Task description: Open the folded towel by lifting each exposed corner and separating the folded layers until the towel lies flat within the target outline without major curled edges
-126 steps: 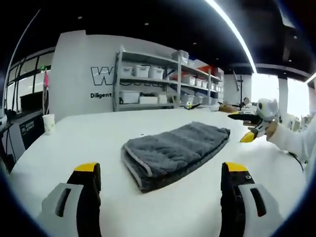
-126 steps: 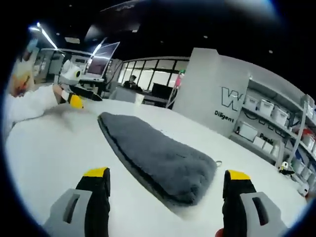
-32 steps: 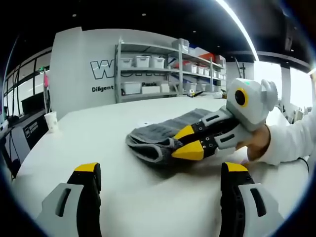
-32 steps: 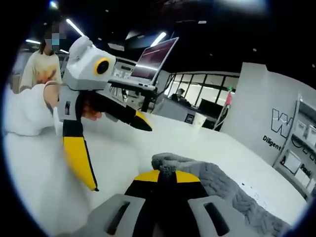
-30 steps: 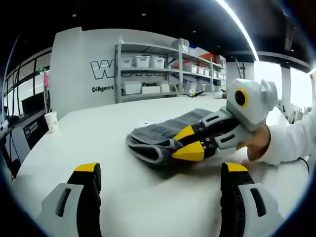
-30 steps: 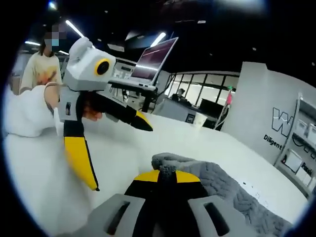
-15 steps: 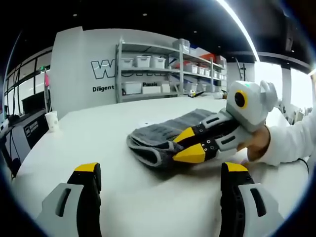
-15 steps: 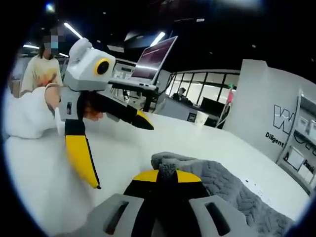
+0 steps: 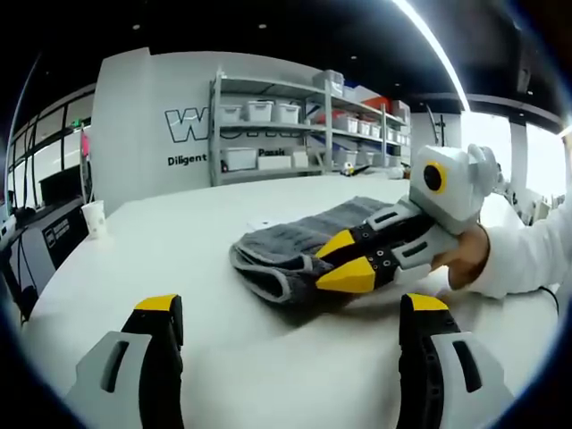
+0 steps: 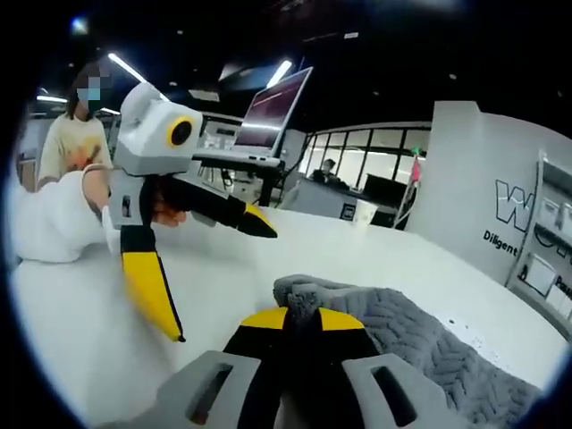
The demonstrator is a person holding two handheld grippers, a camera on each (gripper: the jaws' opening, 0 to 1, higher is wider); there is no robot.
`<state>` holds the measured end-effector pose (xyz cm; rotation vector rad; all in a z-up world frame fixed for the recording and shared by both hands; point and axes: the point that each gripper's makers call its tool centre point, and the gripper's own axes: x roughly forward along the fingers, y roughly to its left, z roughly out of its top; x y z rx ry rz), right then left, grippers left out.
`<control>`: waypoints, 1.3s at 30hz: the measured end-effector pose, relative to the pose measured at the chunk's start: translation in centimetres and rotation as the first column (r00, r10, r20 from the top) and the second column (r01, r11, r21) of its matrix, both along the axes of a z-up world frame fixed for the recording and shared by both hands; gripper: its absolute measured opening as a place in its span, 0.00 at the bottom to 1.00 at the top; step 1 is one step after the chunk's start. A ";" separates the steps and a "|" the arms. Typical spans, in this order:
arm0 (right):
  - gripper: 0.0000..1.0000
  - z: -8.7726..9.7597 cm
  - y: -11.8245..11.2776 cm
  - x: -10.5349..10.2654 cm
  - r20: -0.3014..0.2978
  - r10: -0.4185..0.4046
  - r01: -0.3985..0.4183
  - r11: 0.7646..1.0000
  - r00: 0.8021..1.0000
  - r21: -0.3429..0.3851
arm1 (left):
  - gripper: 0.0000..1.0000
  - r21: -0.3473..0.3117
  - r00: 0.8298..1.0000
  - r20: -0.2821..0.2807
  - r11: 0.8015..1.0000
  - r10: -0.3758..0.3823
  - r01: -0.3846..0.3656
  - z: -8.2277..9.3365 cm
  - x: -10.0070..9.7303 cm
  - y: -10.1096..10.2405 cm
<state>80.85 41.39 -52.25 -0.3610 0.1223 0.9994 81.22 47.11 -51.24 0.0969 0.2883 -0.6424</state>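
Observation:
The folded grey towel (image 9: pixel 279 247) lies on the white table (image 9: pixel 152 246). In the left gripper view my right gripper (image 9: pixel 340 259) comes in from the right, held by a hand, its yellow-tipped jaws shut on the towel's near front corner. In the right gripper view that same gripper (image 10: pixel 299 320) has its jaws pressed together on the raised corner of the towel (image 10: pixel 411 344), which bunches up just past the tips. My left gripper (image 9: pixel 291 306) hovers open in front of the towel, apart from it. It shows in the right gripper view (image 10: pixel 225 286), jaws spread wide, nothing between them.
Metal shelves with white bins (image 9: pixel 277 134) stand against the far wall. A paper cup (image 9: pixel 93 219) sits at the table's left edge. Beyond the table are an open laptop screen (image 10: pixel 273 107) and a standing person (image 10: pixel 76 134). Bare tabletop surrounds the towel.
Since 4 seconds ago my right gripper has come to the towel and shut on its front corner, bunching it. Over the last second it has barely shifted; the left gripper stays open.

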 end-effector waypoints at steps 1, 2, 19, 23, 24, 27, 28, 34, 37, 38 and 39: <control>0.05 0.1 -0.1 0.0 -0.002 -0.001 0.001 1.000 1.000 0.004 | 0.99 0.001 1.000 0.001 1.000 0.000 0.000 0.0 0.1 0.1; 0.05 0.1 -0.1 0.0 -0.003 -0.002 0.002 1.000 1.000 0.007 | 0.99 0.001 1.000 0.000 1.000 0.000 0.000 0.0 0.2 0.2; 0.03 0.2 -0.6 -0.1 -0.021 -0.009 0.010 1.000 1.000 0.027 | 0.99 0.005 1.000 -0.001 1.000 0.001 -0.001 -0.4 -2.2 -2.2; 0.02 0.3 -0.8 0.0 -0.023 -0.012 0.013 1.000 1.000 0.029 | 0.99 0.004 1.000 0.000 1.000 0.001 -0.001 -0.4 -2.5 -2.4; 0.02 0.3 -0.8 0.0 -0.023 -0.014 0.014 0.999 1.000 0.031 | 0.99 0.004 1.000 0.000 1.000 0.001 -0.001 -0.4 -2.6 -2.4; 0.01 0.4 -0.9 0.1 -0.026 -0.019 0.020 0.999 0.999 0.037 | 0.99 0.001 1.000 -0.001 1.000 0.002 -0.001 -0.4 -2.6 -2.4; 0.01 0.4 -1.0 0.1 -0.026 -0.021 0.022 0.999 0.999 0.038 | 0.99 0.002 1.000 -0.001 1.000 0.002 -0.002 -0.4 -2.7 -2.4; 0.00 0.5 -1.4 0.2 -0.027 -0.028 0.029 0.999 0.999 0.046 | 0.99 0.000 1.000 -0.007 1.000 0.005 -0.005 -0.5 -2.2 -2.0; 0.00 0.8 -2.1 0.4 -0.010 -0.045 0.045 0.998 0.999 0.052 | 0.99 -0.004 1.000 -0.013 1.000 0.010 -0.010 -0.6 -1.9 -1.8; 0.00 1.0 -2.3 0.4 0.000 -0.051 0.051 0.997 0.999 0.050 | 0.99 -0.006 1.000 -0.014 1.000 0.010 -0.010 -0.6 -1.8 -1.7; 0.00 1.1 -2.6 0.5 0.007 -0.056 0.056 0.997 0.998 0.049 | 0.99 -0.007 1.000 -0.015 1.000 0.009 -0.010 -0.6 -1.6 -1.7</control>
